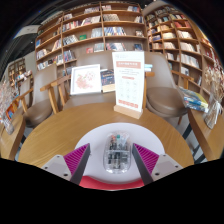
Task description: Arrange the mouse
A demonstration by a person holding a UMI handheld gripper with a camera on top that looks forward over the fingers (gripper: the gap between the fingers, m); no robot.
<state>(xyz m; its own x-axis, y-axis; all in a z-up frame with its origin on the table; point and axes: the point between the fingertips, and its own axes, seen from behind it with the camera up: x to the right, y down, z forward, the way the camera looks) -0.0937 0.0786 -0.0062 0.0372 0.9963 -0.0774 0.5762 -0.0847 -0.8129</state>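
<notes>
Mouse (118, 154) between jaws, table edge (60, 118) beyond

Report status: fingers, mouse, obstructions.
Gripper open, fingers either side of mouse. Mouse resting on white pad, wooden table. Sign stand beyond, clear.

A book-lined room around a round wooden surface

Tall wooden bookshelves (95, 30) filled with books cover the far wall and curve round to shelving on the right (185, 55) and the left (18, 80). The pale round surface (60, 135) has wooden chairs (55, 95) at its far side. A standing sign (129, 88) and what looks like a propped display book (86, 78) rest near its far edge. Lighting is even and warm.
</notes>
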